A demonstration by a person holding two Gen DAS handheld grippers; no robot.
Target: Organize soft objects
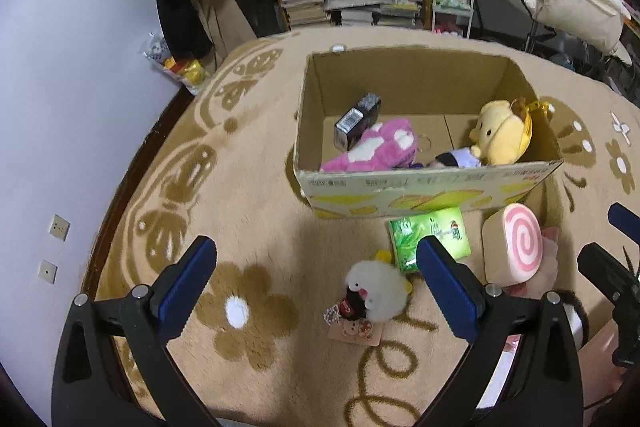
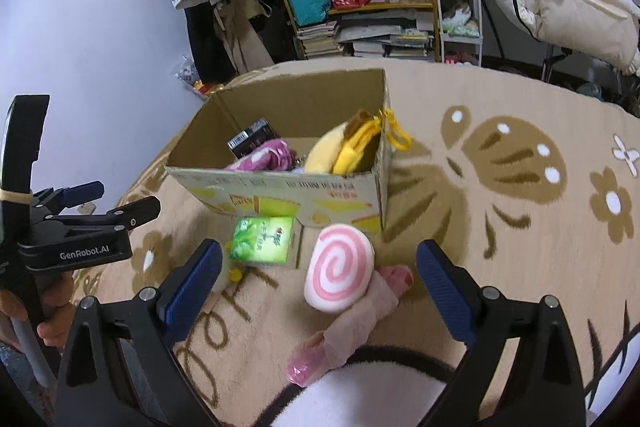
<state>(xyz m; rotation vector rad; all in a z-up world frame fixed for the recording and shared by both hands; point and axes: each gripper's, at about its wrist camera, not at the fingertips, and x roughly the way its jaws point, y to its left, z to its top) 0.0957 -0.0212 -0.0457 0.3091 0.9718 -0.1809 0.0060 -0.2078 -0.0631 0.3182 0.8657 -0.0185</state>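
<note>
Left gripper (image 1: 316, 275) wide open, nothing between its fingers; white plush bird (image 1: 378, 293) lies on the carpet (image 1: 260, 195) just ahead. Right gripper (image 2: 320, 279) also wide open over the pink swirl cushion (image 2: 340, 271). Cardboard box (image 1: 420, 191) holds the pink plush (image 1: 376, 147) and yellow plush (image 1: 500, 135) (green tissue pack (image 1: 434, 239) sits against its front).

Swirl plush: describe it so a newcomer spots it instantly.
Find the open cardboard box on the tan flower-patterned rug. Just outside its printed front wall, near the right corner, sits the round cream plush cushion with a pink spiral. The green tissue pack to its left is flat and rectangular.
</note>
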